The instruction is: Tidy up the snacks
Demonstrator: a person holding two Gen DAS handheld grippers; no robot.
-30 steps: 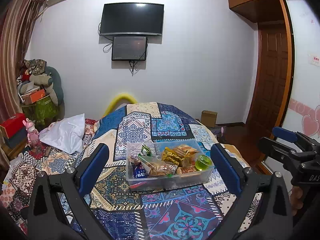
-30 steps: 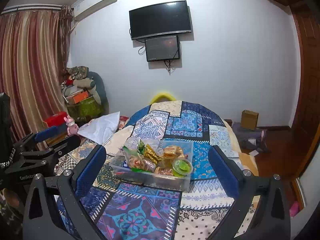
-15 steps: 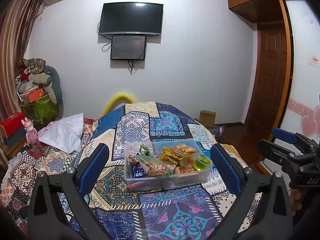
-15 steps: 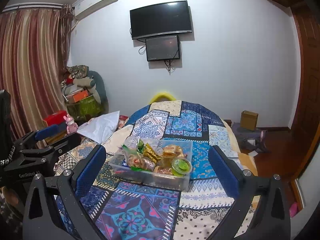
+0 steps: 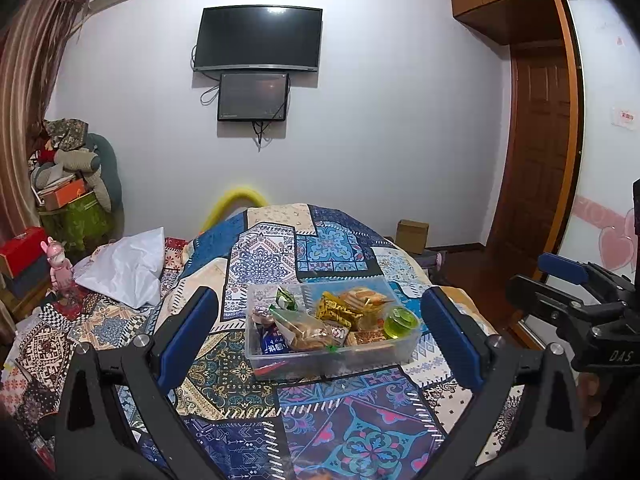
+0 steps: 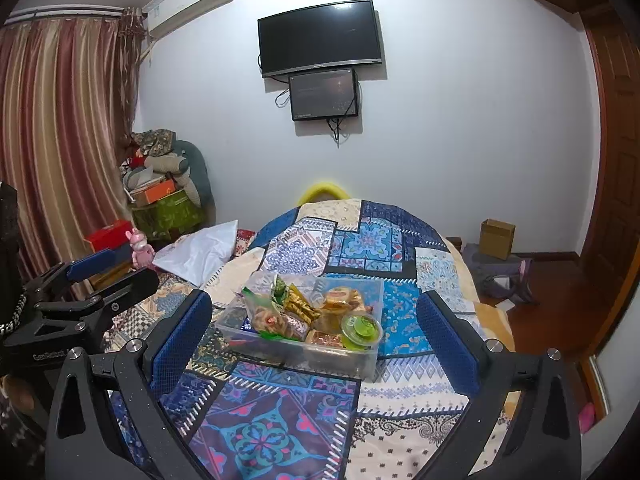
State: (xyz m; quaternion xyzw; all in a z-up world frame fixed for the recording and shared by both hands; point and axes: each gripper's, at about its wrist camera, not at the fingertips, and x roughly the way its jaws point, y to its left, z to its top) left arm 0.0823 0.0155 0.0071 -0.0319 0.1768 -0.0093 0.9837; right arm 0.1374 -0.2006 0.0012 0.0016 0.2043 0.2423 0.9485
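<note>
Both claws, left claw (image 5: 320,330) and right claw (image 6: 314,330), were spread wide and empty, the clear snack box (image 5: 332,354) sat mid-frame on the patchwork bed (image 5: 360,428), with "DAS" readable on the right claw's body at right edge of the left view.

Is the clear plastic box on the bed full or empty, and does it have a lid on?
Full, no lid: the plastic box holds snack packets heaped above its rim, with a green jelly cup on top.

Patchwork quilt (image 5: 328,420) on bed, white pillow (image 5: 124,268) left; TV (image 5: 258,38) above monitor (image 5: 253,97) on wall; curtain (image 6: 60,140); cardboard box (image 6: 497,239).
</note>
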